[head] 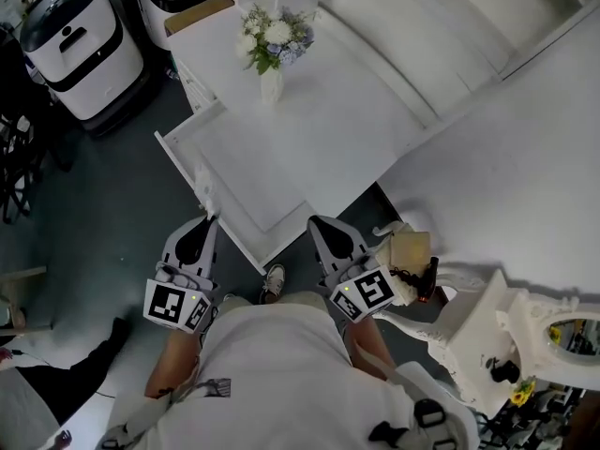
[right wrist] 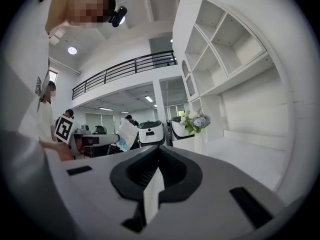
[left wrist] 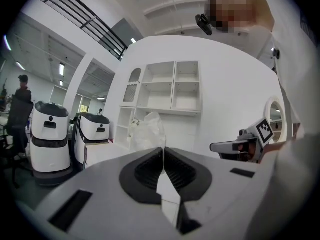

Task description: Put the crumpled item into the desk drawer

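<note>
My left gripper [head: 207,217] is shut on the crumpled item [head: 202,187], a scrap of clear, whitish plastic. It hangs over the front rim of the open white desk drawer [head: 178,162]. In the left gripper view the crumpled item [left wrist: 150,130] sticks up from between the closed jaws. My right gripper [head: 317,223] hovers by the drawer's near right corner, shut with nothing in it. The right gripper [left wrist: 226,146] also shows at the right of the left gripper view. In the right gripper view the jaws meet with nothing between them.
A vase of flowers [head: 272,52] stands on the white desk top [head: 356,111] behind the drawer. Two white robot units [head: 73,43] stand on the dark floor at the upper left. A white ornate chair [head: 469,317] is at the right. Wall shelves [left wrist: 172,86] rise ahead.
</note>
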